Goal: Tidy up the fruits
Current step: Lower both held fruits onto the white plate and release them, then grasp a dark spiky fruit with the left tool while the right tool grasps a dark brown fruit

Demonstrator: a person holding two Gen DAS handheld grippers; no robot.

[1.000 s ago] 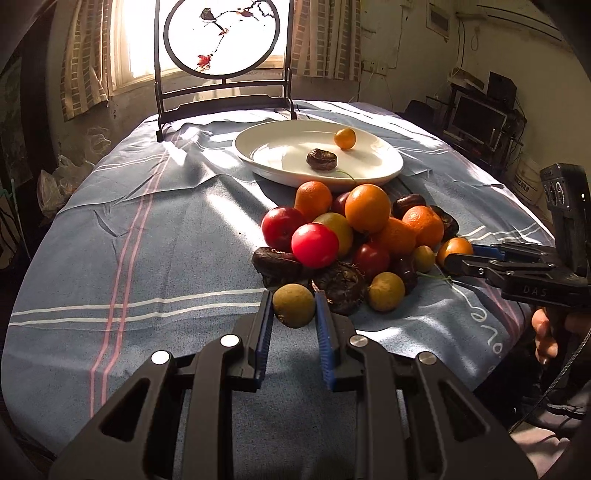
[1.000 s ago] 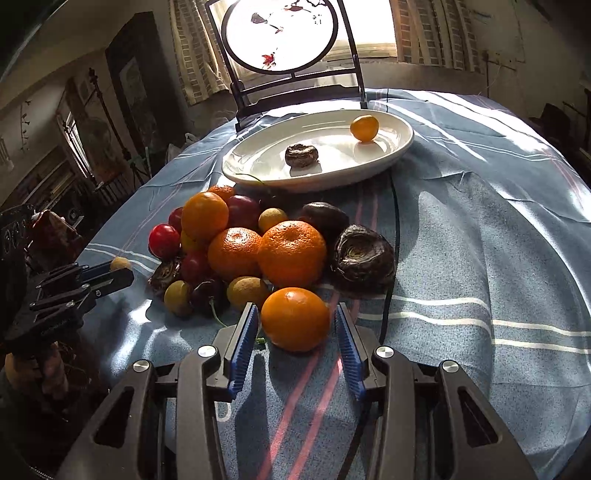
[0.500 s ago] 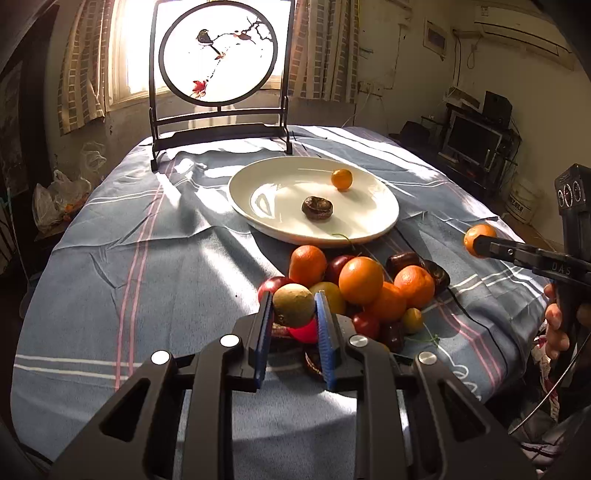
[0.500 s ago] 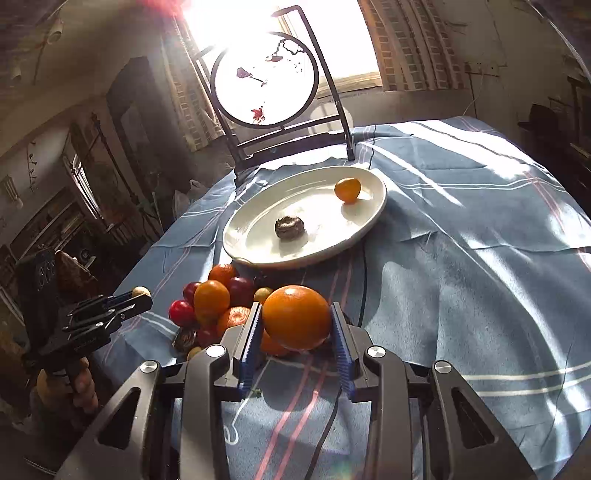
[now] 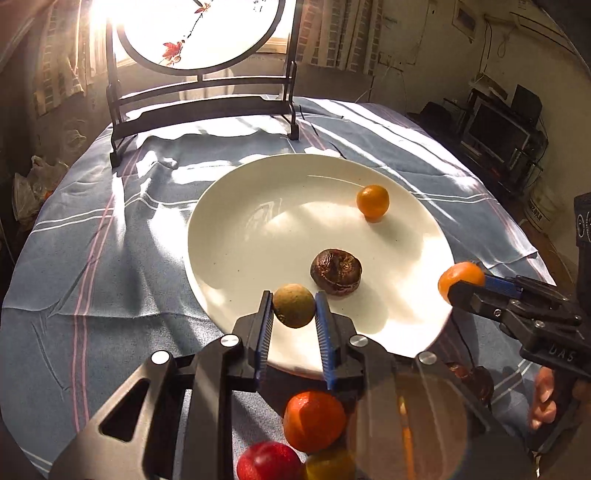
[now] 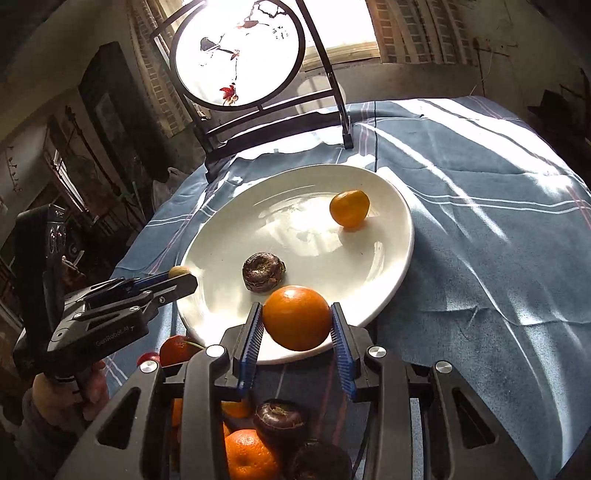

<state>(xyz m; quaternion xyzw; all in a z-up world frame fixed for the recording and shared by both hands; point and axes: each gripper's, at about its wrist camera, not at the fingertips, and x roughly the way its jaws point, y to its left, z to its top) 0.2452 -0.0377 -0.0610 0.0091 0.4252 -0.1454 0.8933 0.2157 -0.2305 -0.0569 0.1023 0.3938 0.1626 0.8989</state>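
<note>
Open passage is offered over the left and far parts of the white plate (image 5: 229, 236), whose middle is occupied by a dark wrinkled fruit (image 5: 335, 272) and far right by a small orange fruit (image 5: 372, 201), while the far table edge is blocked by a round framed screen (image 5: 201, 74).

On plate (image 5: 229, 206): small citrus (image 5: 372, 201) at far right, shrivelled fruit (image 5: 335, 271) near centre. Behind plate: round screen (image 5: 201, 35) on desk (image 5: 92, 240). Before plate: fruit pile (image 6: 258, 435).
</note>
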